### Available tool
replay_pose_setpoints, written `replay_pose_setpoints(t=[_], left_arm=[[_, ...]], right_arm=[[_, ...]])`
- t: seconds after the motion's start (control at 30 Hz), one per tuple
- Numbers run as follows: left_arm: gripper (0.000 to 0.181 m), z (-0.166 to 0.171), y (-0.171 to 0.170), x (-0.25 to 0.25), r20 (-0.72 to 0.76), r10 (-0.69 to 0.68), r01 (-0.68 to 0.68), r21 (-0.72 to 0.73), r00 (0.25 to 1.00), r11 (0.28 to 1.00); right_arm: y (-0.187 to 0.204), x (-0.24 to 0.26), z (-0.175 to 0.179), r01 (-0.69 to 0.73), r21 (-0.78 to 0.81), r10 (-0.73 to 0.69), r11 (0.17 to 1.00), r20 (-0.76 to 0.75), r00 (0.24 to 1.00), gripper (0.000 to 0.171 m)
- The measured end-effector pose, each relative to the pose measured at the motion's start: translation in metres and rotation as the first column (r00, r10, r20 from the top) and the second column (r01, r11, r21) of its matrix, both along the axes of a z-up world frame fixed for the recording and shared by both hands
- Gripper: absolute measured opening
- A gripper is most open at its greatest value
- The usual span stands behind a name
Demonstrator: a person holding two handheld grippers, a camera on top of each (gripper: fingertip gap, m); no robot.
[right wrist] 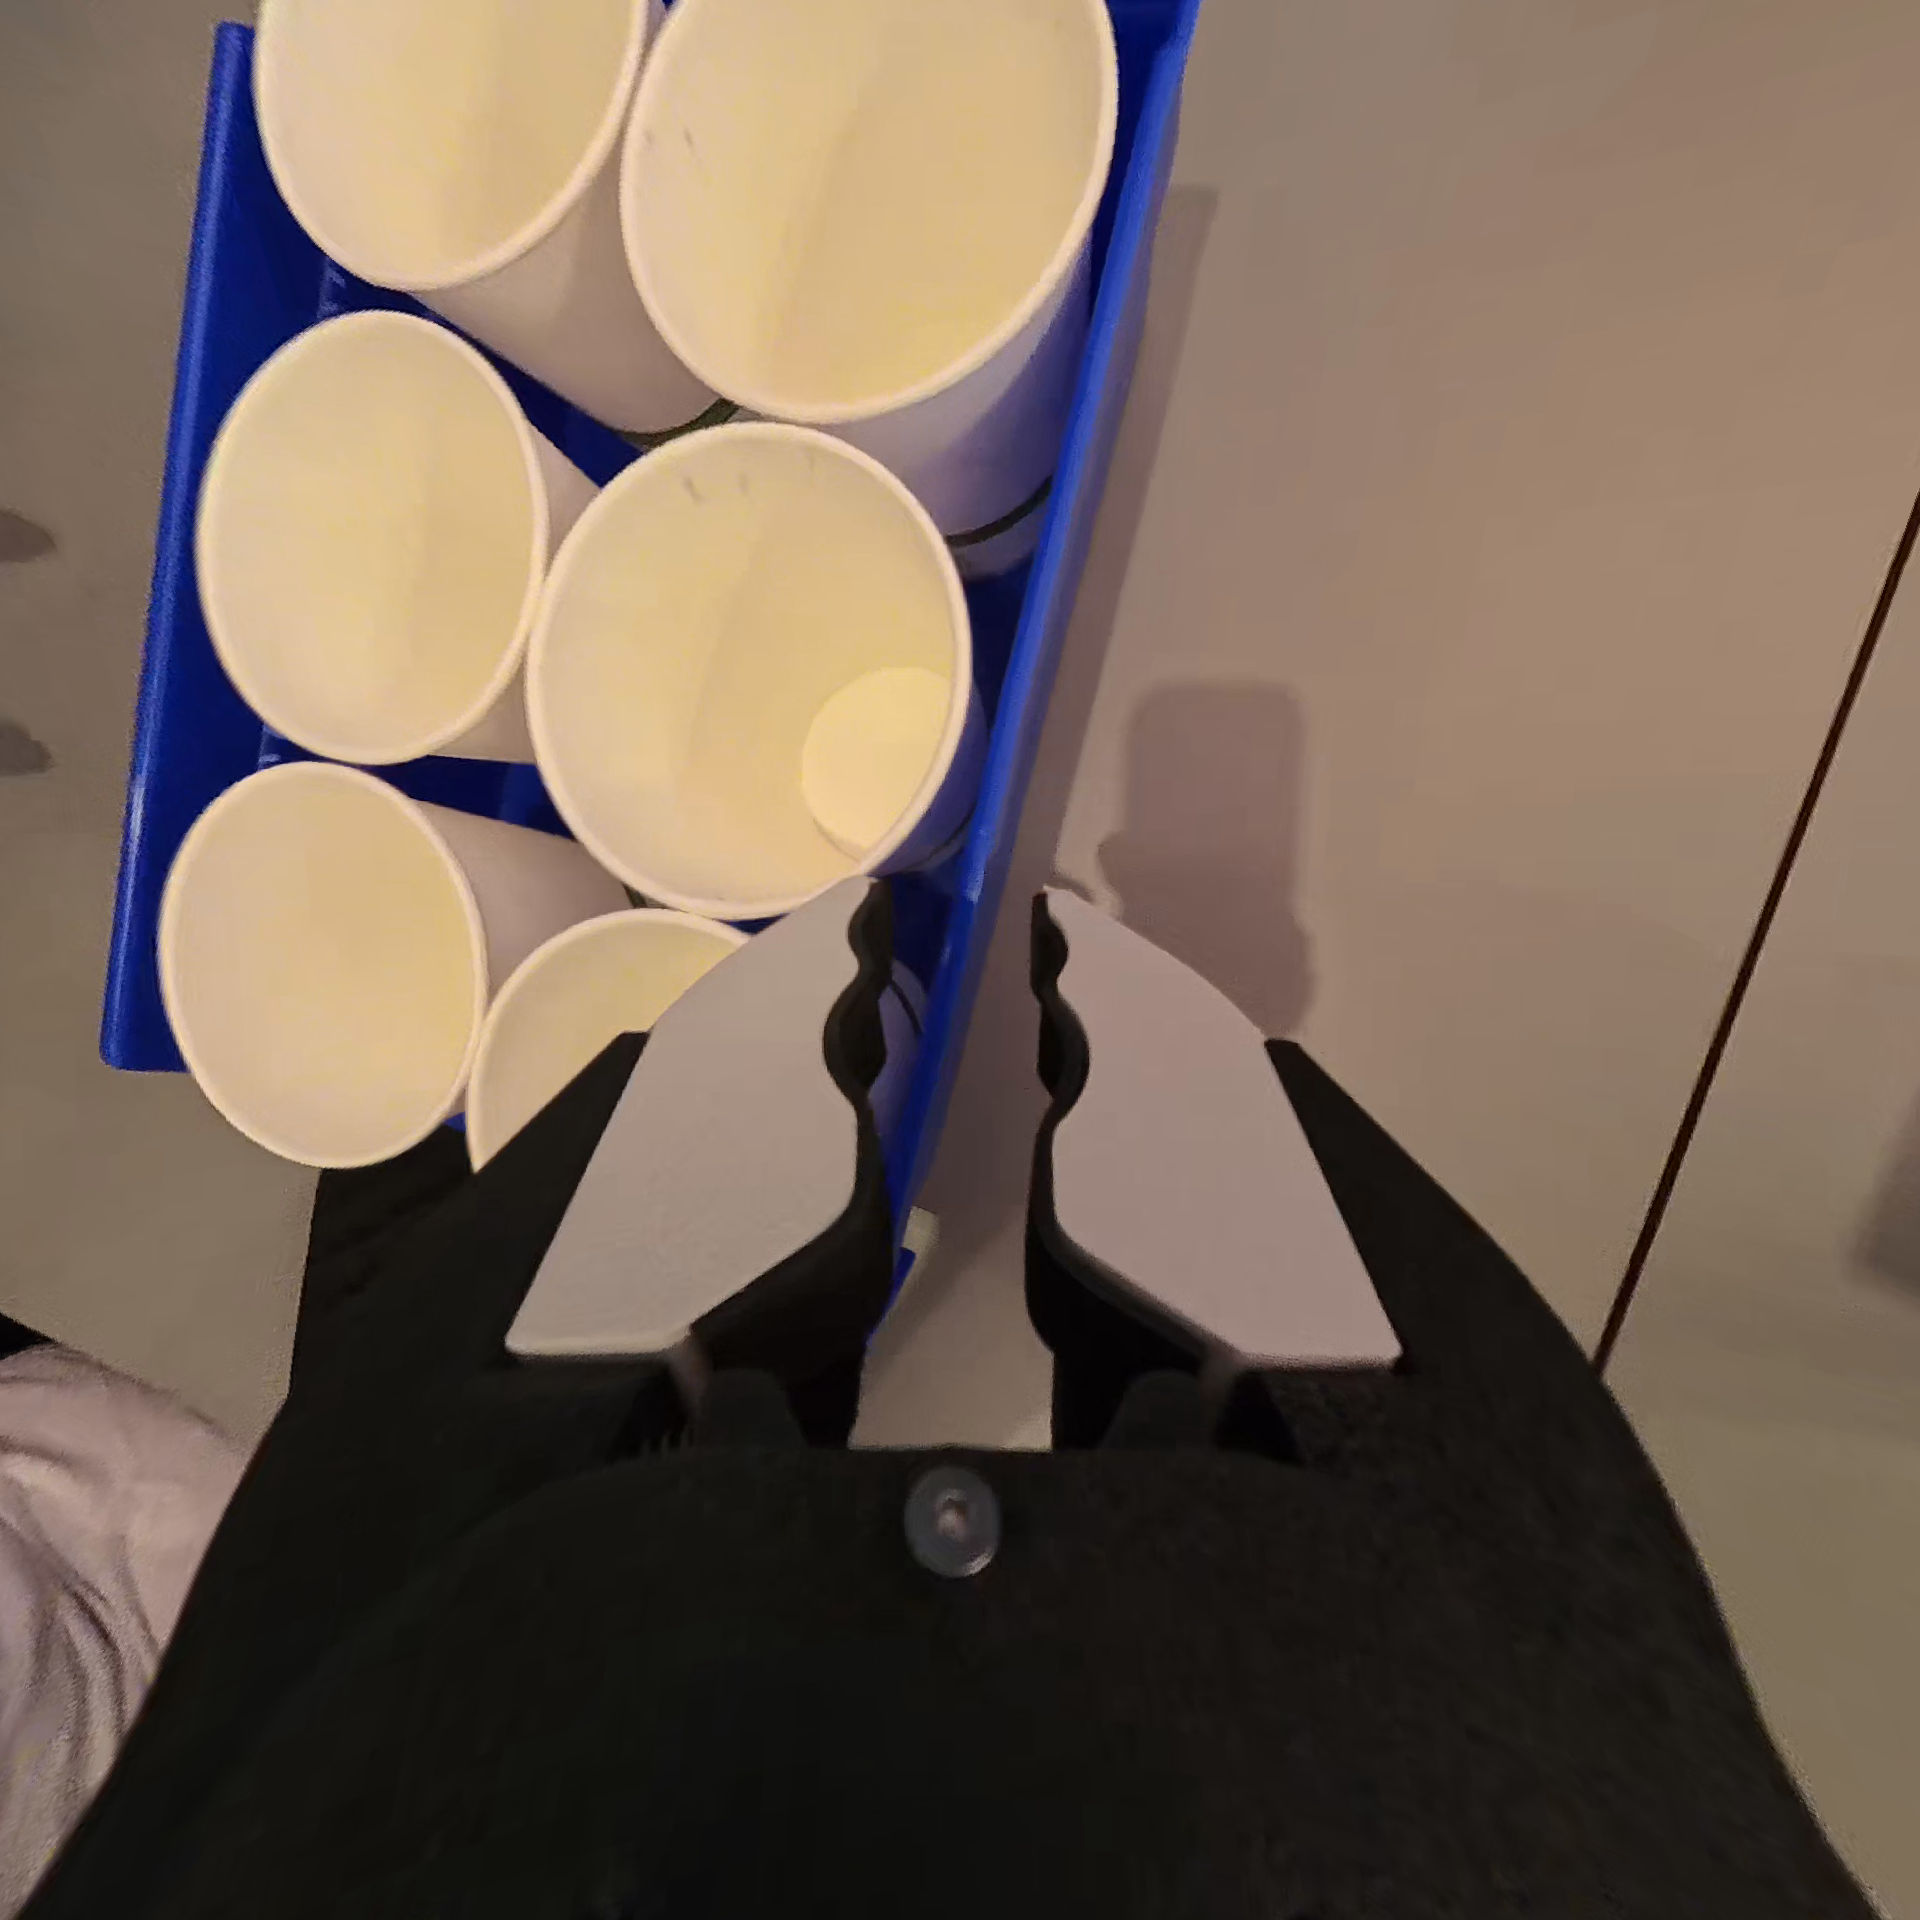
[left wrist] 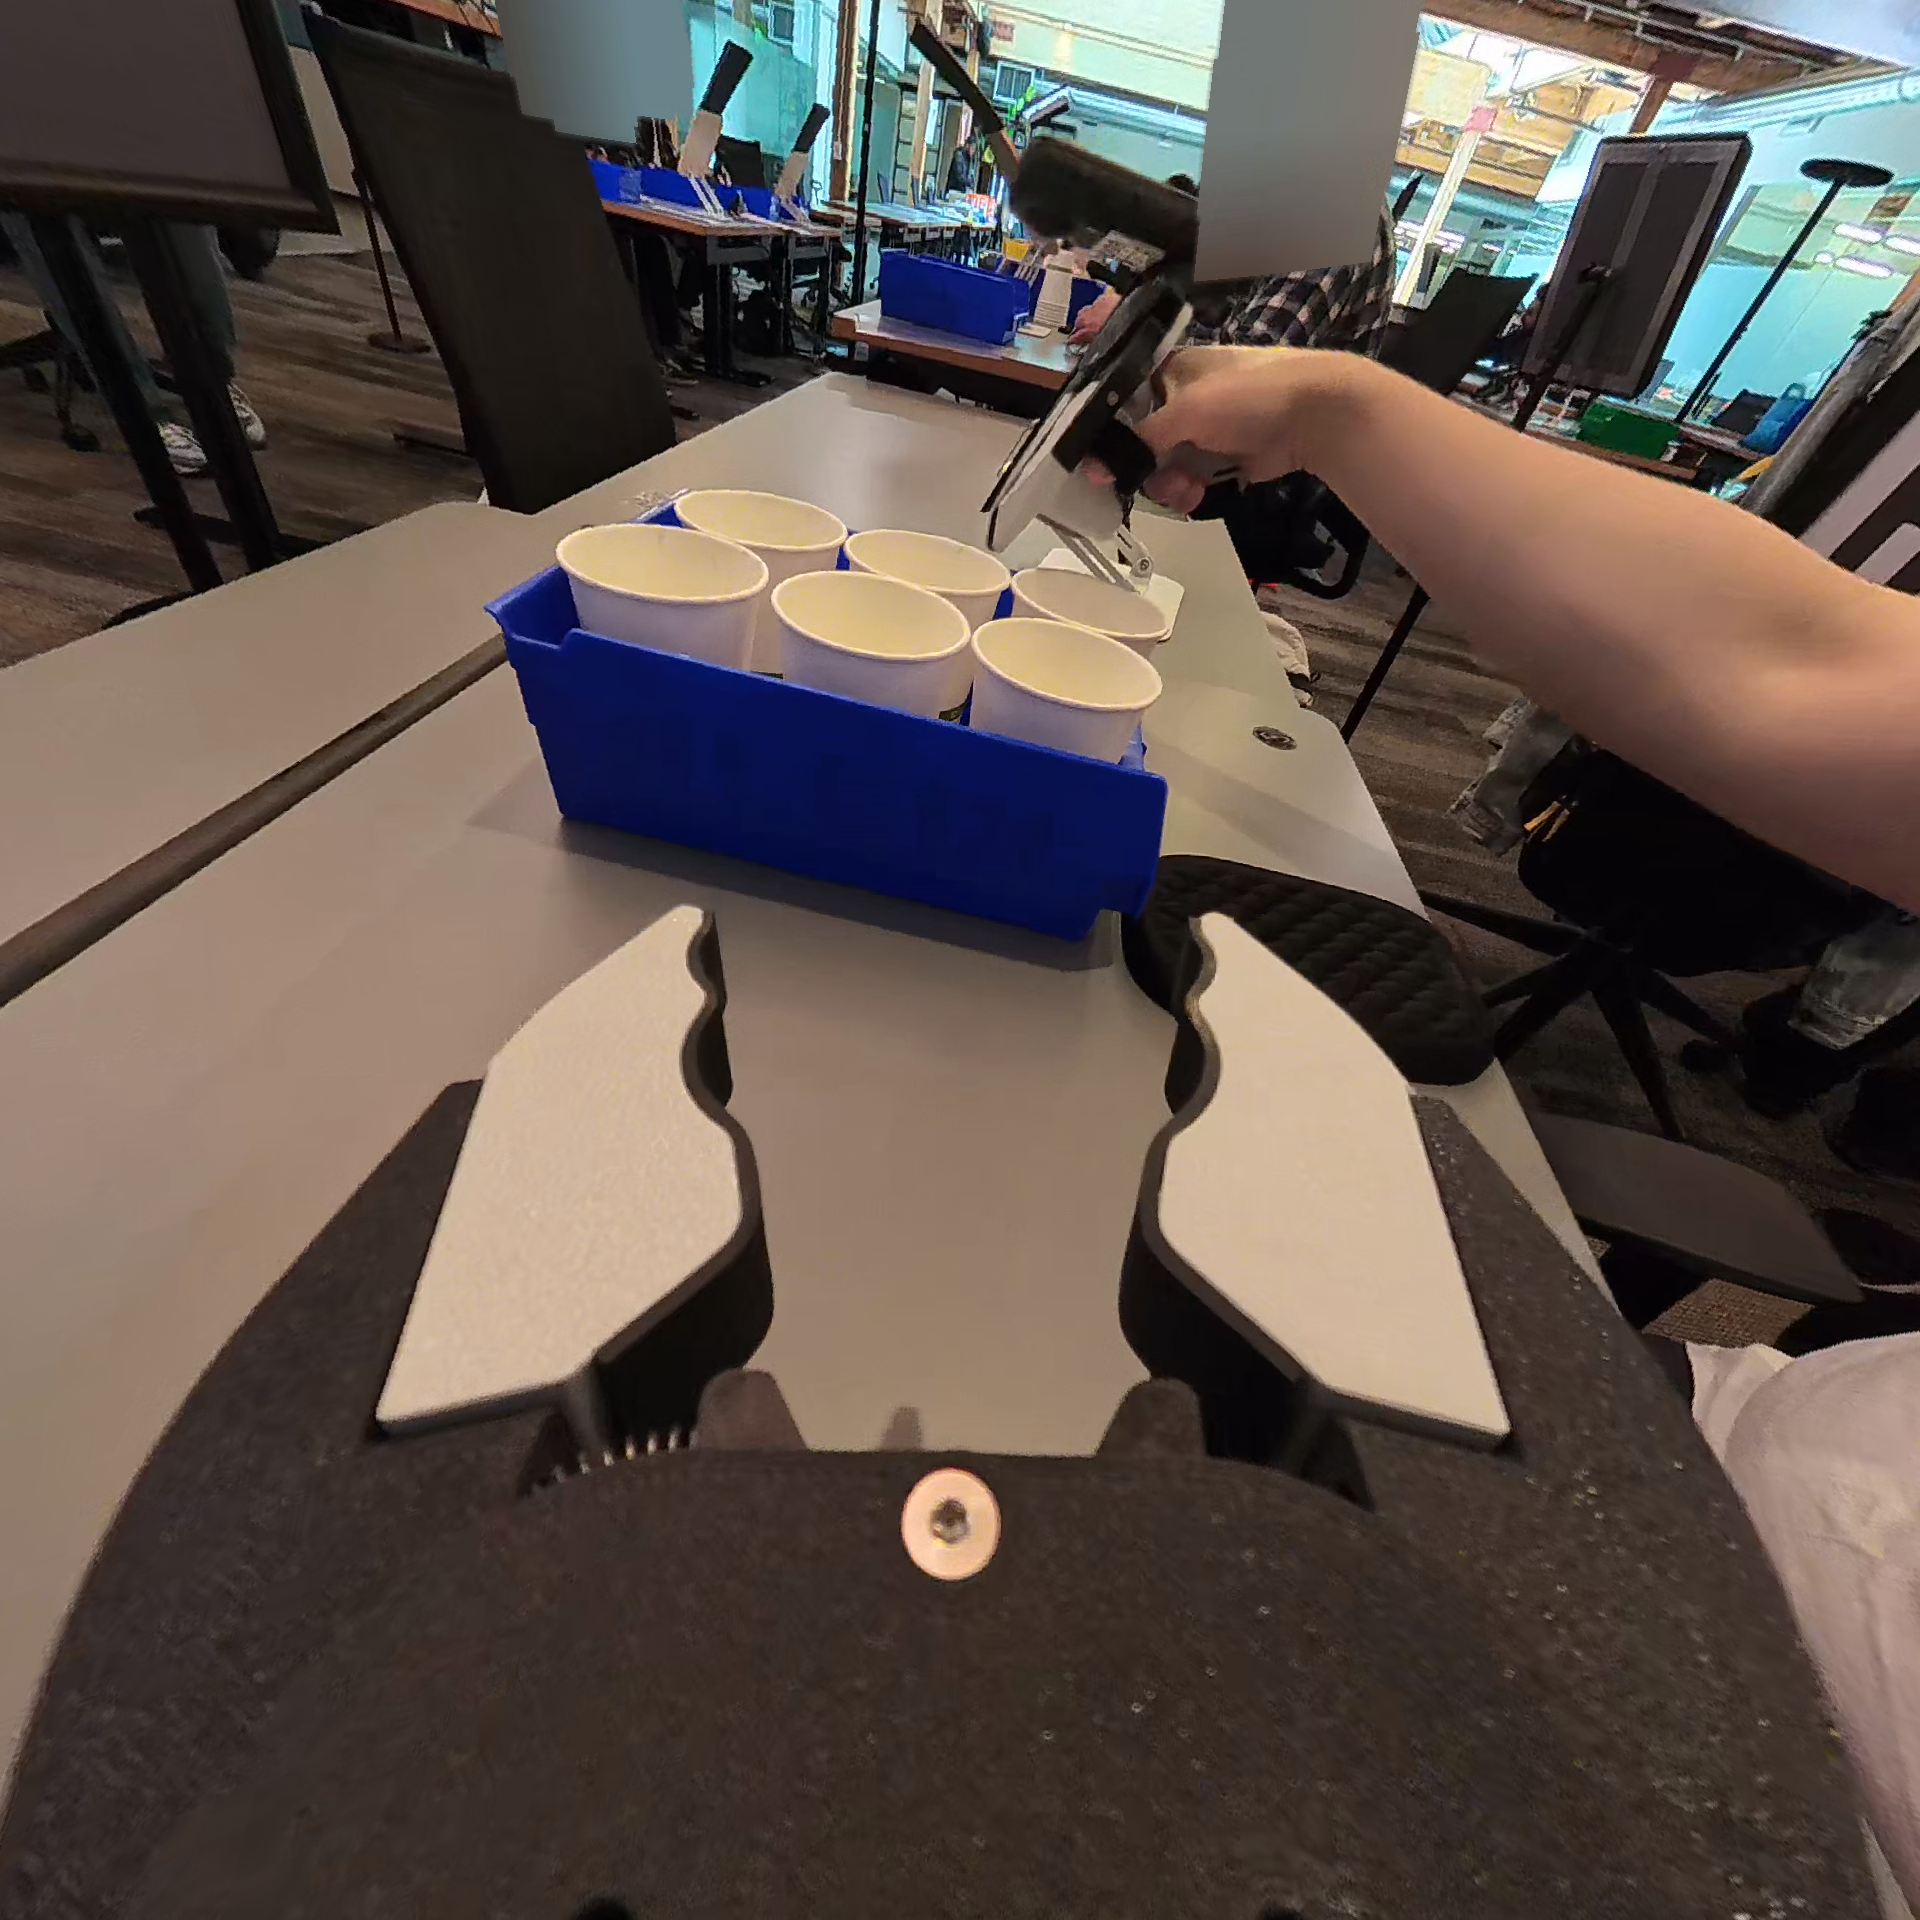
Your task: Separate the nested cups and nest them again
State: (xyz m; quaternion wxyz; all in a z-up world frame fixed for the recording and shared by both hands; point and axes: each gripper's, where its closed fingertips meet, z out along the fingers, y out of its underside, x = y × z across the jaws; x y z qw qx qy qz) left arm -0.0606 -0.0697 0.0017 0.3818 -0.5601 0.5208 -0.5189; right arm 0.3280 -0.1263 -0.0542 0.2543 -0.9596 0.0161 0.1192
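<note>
We see six white paper cups (left wrist: 871, 639) (right wrist: 748, 665) standing upright, mouths open, packed in two rows of three with rims touching. All sit inside a blue plastic bin (left wrist: 831, 800) (right wrist: 166, 665). Their insides are cream-coloured and empty, with one round base visible.

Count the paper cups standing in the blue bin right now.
6, all in the blue bin: far row at; near row at. Cups nested inside others may be hidden.
</note>
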Motion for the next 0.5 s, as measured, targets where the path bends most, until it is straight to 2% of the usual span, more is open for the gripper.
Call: replay_pose_setpoints(t=[0.23,0.5], left_arm=[[0.083,-0.007,0.004,0.001,-0.018,0.011,-0.011,-0.009,1.0,1.0],[0.082,-0.011,0.004,0.001,-0.05,0.021,-0.022,-0.006,0.999,1.0]], right_arm=[[-0.005,0.0,-0.028,0.002,-0.167,-0.01,0.986,-0.045,0.999,0.026],[0.004,-0.005,-0.038,0.01,-0.255,-0.022,0.967,-0.046,0.999,0.014]])
